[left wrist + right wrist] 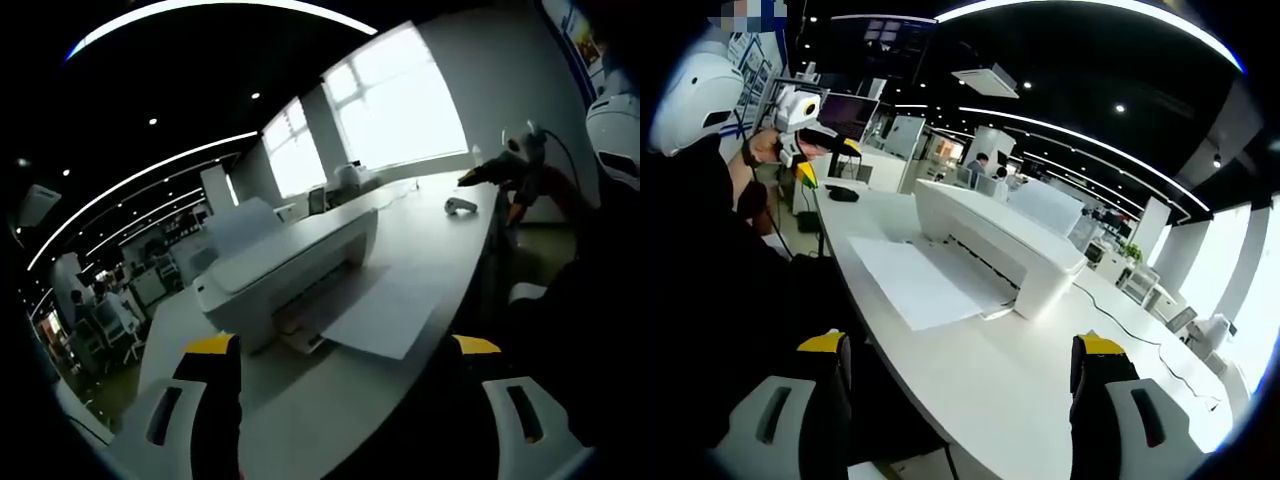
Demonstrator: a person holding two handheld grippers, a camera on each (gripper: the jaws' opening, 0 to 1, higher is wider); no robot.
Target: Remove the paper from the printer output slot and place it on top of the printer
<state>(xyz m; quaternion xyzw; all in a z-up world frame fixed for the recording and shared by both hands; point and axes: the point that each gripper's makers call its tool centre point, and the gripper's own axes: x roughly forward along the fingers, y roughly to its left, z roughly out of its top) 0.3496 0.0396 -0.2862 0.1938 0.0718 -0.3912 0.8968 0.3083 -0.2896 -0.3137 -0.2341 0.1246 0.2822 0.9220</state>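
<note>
One paper beyond both fingers.

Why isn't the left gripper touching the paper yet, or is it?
Apart. In the left gripper view, bare table lies between the open left gripper and the paper sticking out of the printer.

A long white tabletop runs from the lower middle toward the upper right of the left gripper view, ending near bright windows in a pale wall. The ceiling is dark, crossed by curved light strips and small spotlights. White pillars and more desks stand at the right of the right gripper view.
</note>
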